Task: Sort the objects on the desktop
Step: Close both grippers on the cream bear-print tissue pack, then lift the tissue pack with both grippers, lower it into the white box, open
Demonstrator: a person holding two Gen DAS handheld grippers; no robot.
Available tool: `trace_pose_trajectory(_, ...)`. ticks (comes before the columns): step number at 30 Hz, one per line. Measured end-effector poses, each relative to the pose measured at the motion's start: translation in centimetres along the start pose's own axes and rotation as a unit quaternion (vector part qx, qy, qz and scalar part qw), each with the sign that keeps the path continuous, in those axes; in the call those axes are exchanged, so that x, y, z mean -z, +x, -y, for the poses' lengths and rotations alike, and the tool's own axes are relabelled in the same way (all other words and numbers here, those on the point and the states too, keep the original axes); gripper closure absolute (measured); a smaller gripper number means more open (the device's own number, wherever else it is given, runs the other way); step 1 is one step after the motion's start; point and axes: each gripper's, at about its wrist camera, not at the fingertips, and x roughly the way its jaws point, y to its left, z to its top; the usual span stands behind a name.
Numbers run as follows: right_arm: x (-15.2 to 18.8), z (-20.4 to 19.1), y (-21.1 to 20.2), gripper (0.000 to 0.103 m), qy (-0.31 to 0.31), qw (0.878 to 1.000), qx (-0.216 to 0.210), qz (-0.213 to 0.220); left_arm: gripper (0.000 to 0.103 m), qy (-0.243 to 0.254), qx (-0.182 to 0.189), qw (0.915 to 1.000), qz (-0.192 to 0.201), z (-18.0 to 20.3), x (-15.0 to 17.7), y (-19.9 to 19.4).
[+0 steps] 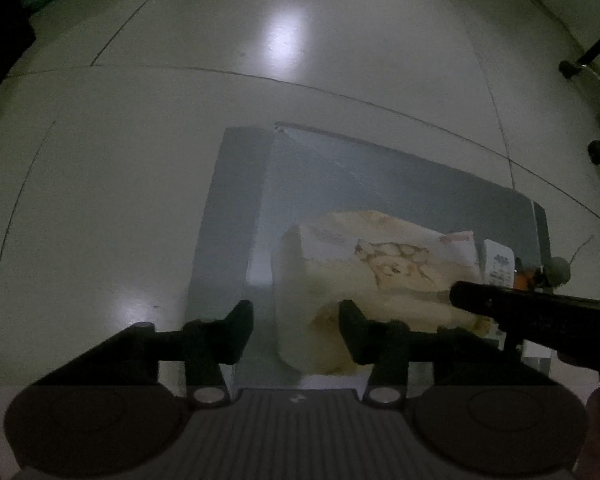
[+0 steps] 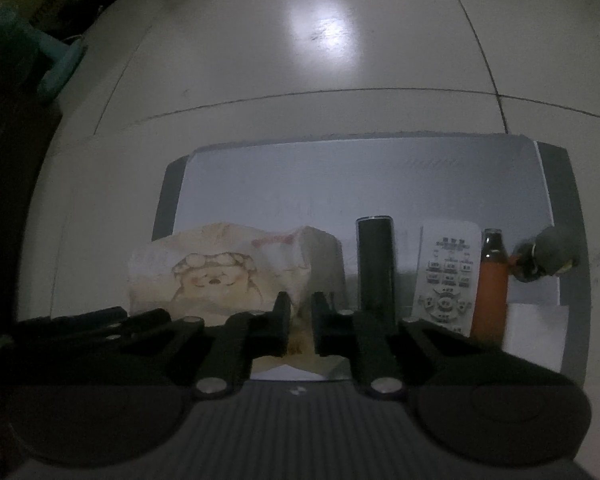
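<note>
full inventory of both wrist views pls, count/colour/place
tissue pack: 1, cream with cartoon print, left part of mat, between the right gripper's fingers
black cylinder: 1, black, lying right of tissue pack
remote: 1, white with grey buttons, right of cylinder
bottle: 1, orange with dark cap, right of remote
small toy: 1, grey, far right of mat; details too dim to tell
mat: 1, pale grey with darker border, on tiled floor
floor: white tiles, all around mat
teal object: 1, upper left; unclear what
left gripper: 1, black, open, at tissue pack's left end
right gripper: 1, black, narrowly closed on tissue pack
</note>
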Motion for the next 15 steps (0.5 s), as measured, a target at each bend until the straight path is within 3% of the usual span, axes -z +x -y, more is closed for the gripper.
trace_pose_trajectory(4, 0.2, -0.2, 0.0, 0.092, -0.002, 1.0, 0.003, 0.006, 0.07, -0.004, 0.004, 1.0, 0.002, -0.1, 0.3, -0.3)
trace_pose_trajectory(7, 0.3, -0.3, 0.0, 0.092, -0.003, 1.0, 0.005, 0.005, 0.081, -0.003, 0.012, 0.9999, -0.005, -1.2, -1.5, 0.6)
trace_pose_trajectory(9, 0.5, -0.4, -0.2, 0.092, -0.001, 1.0, 0.005, 0.005, 0.095, -0.003, 0.025, 0.9996, -0.015, -1.3, -1.5, 0.5)
trace_pose_trajectory(11, 0.6, -0.6, -0.4, 0.092, -0.002, 1.0, 0.006, 0.006, 0.1, -0.003, 0.026, 0.9996, -0.015, -1.5, -1.3, 0.5)
trace_pose_trajectory(15, 0.9, -1.0, -0.5, 0.092, -0.01, 1.0, 0.017, 0.011, 0.102, 0.001, 0.026, 0.9997, -0.001, -1.4, -1.0, 0.2)
